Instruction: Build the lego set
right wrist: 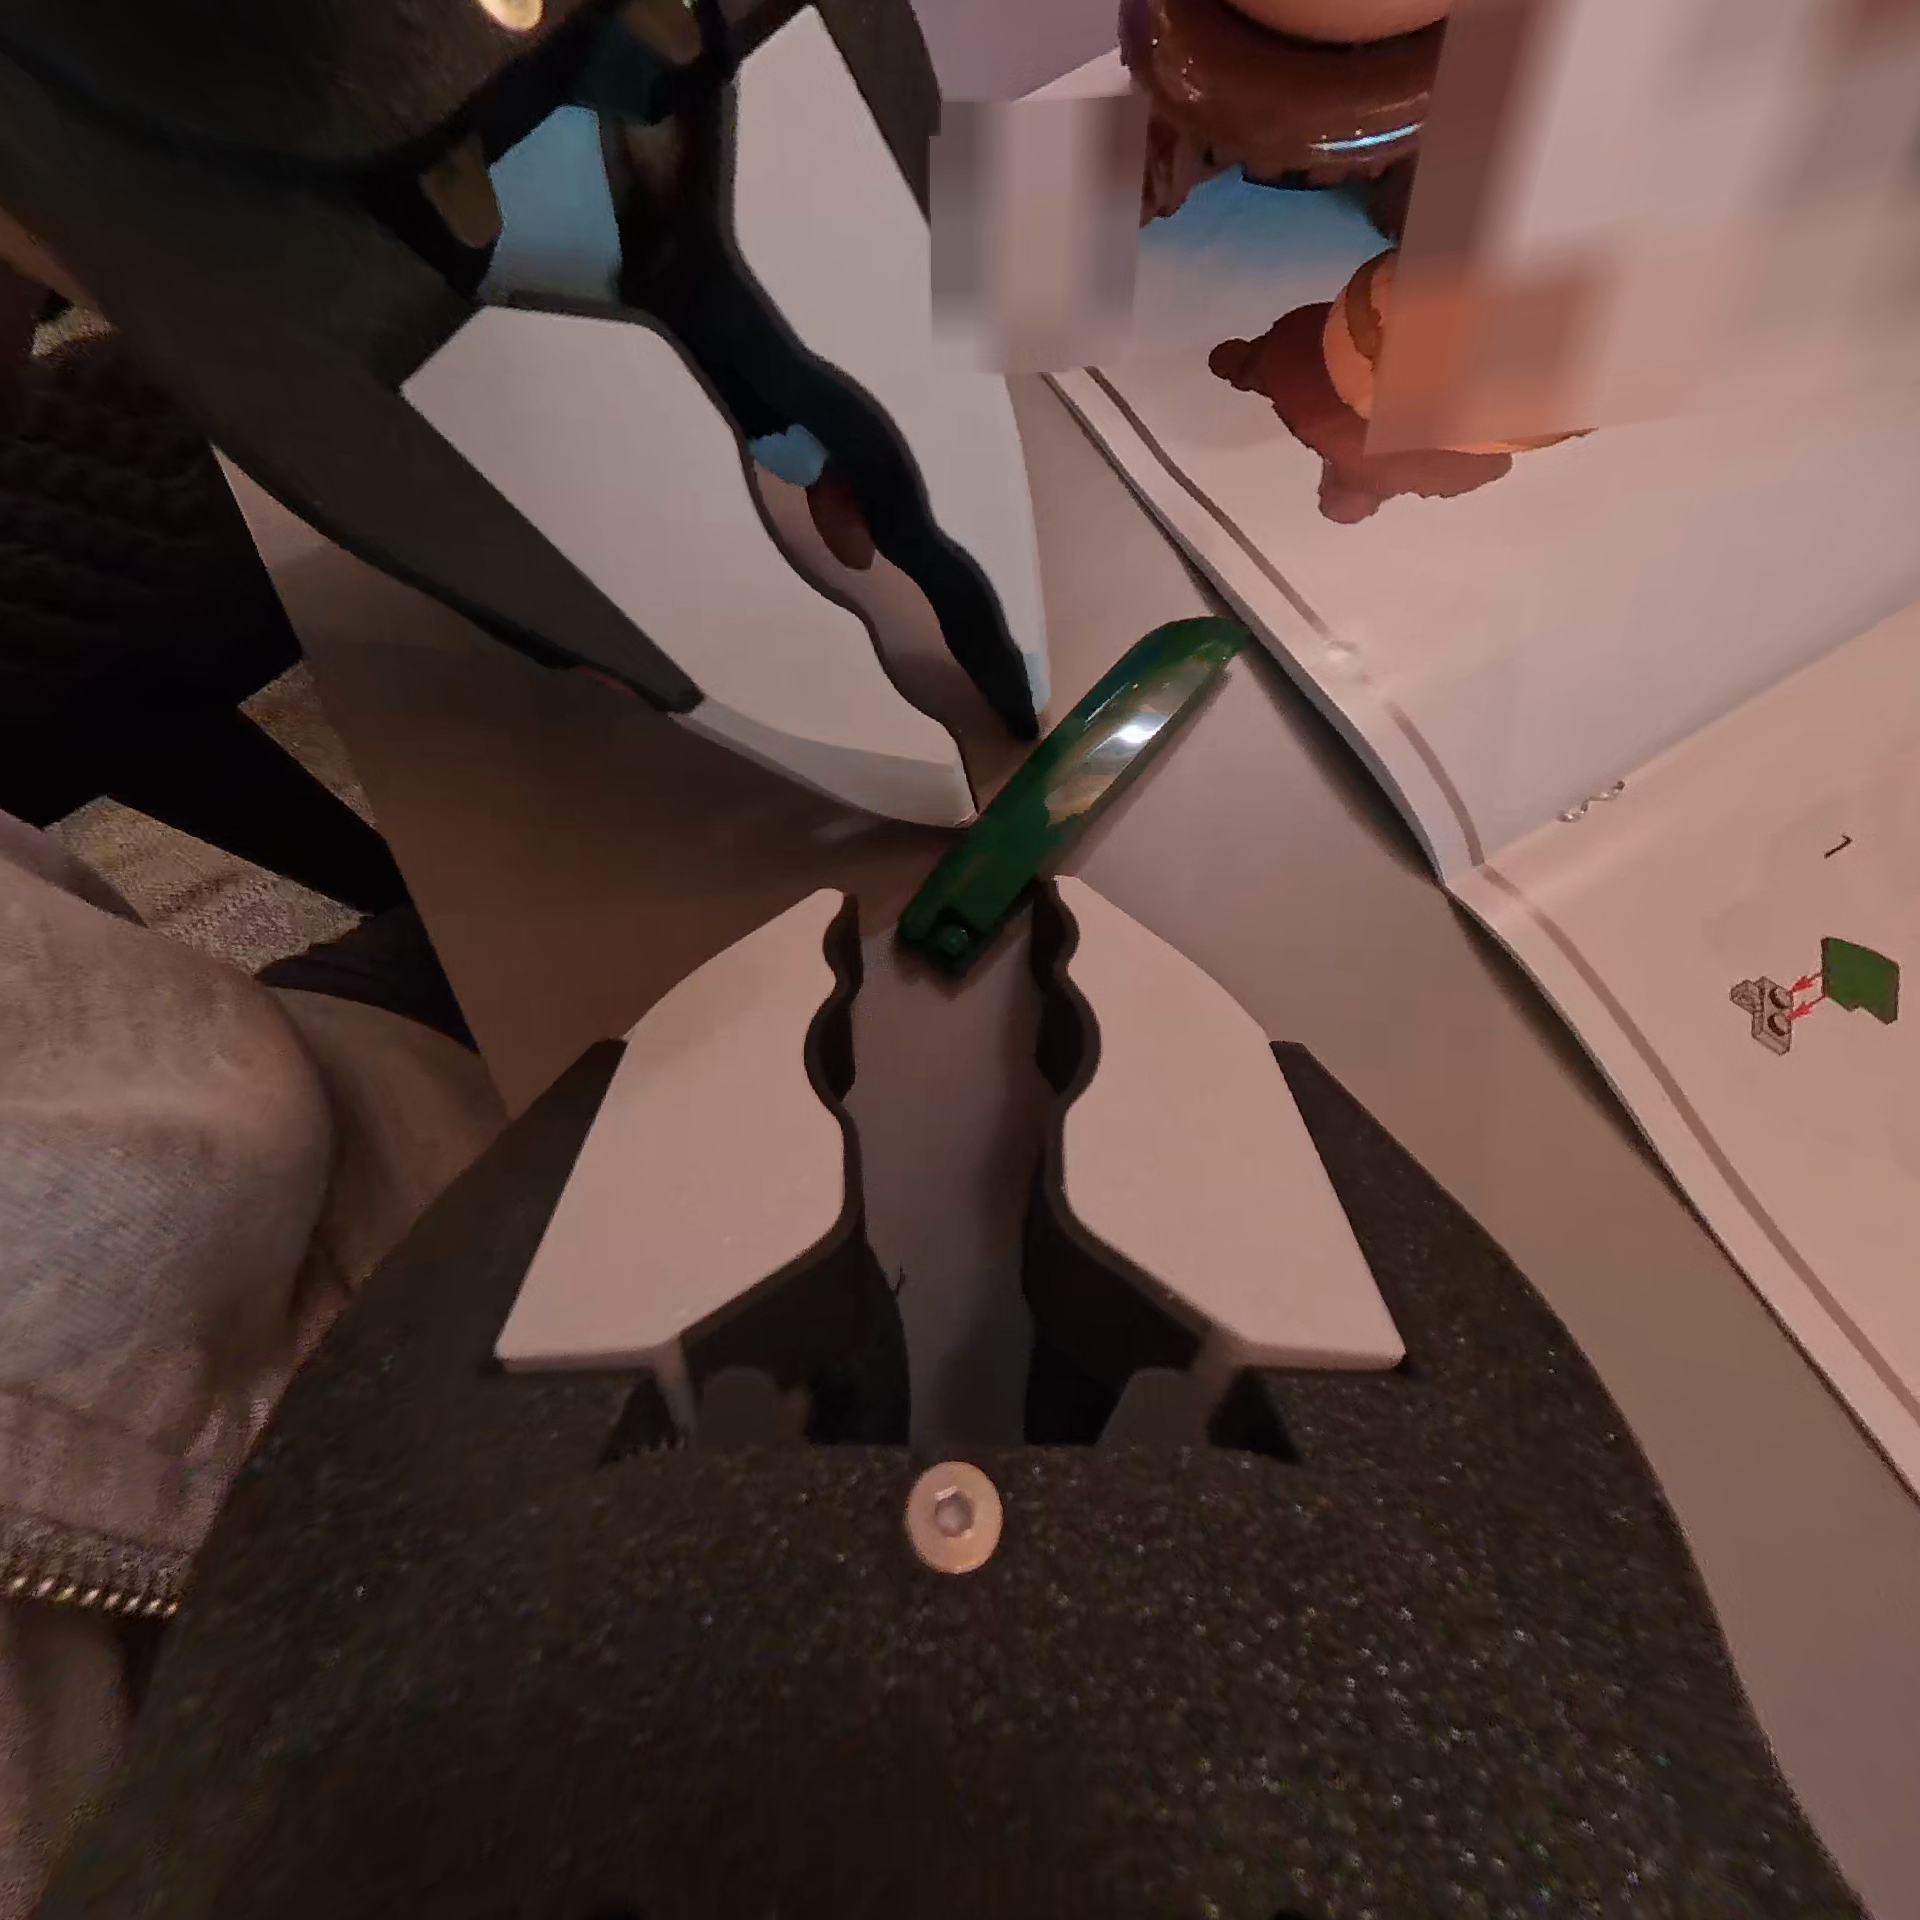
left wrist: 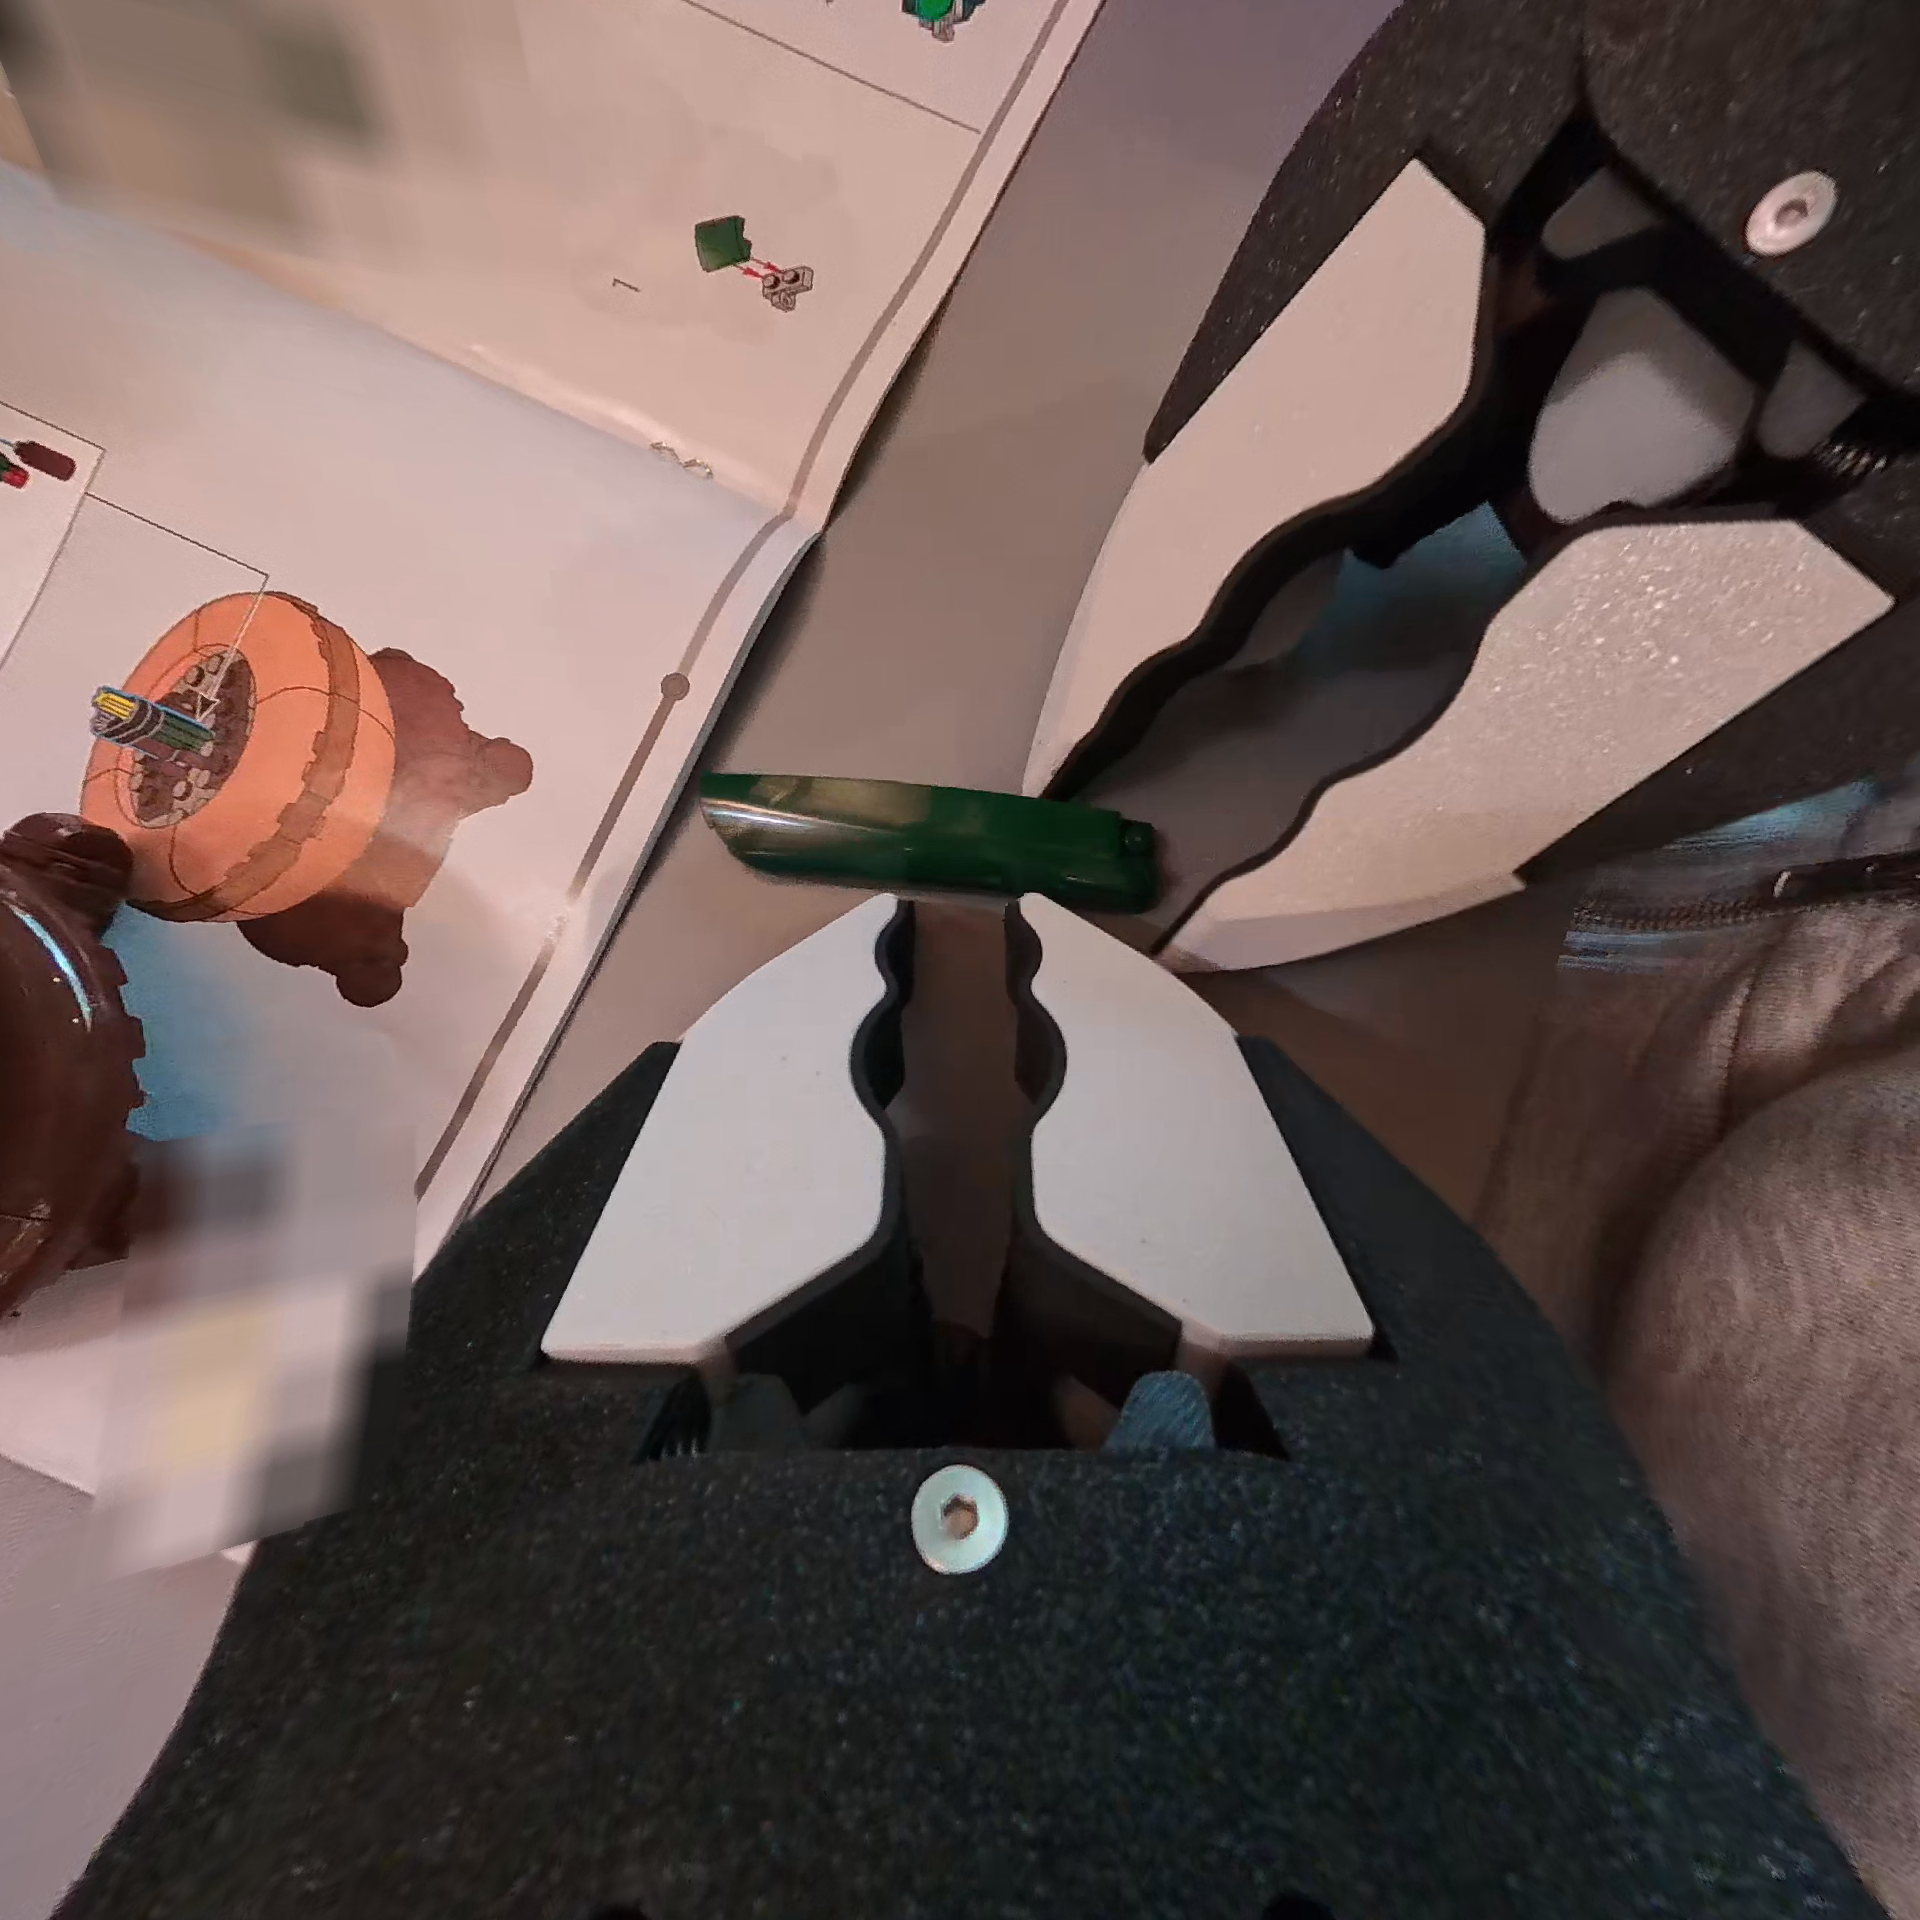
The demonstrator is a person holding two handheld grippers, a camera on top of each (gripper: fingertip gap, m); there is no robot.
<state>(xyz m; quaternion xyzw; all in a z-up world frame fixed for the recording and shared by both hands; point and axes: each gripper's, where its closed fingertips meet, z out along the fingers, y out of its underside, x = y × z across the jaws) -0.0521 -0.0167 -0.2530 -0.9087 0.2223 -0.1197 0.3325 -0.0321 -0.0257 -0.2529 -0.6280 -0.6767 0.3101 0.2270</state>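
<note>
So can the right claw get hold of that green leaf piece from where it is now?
Probably yes. The green leaf piece lies on the grey table with its pinned end already between the open right claw. The left claw crowds its middle, but nothing blocks that end.

Glossy dark green curved Lego piece [left wrist: 925, 844]; grey table [left wrist: 914, 540]; white instruction booklet [left wrist: 416, 499]; dark brown Lego base [left wrist: 52, 1039].

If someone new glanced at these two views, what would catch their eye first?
Most likely the long dark green piece lying on the grey table, with both gripper tips meeting around it. Next, the open instruction booklet beside it, showing an orange pot drawing, and a brown model on the booklet's far side.
</note>
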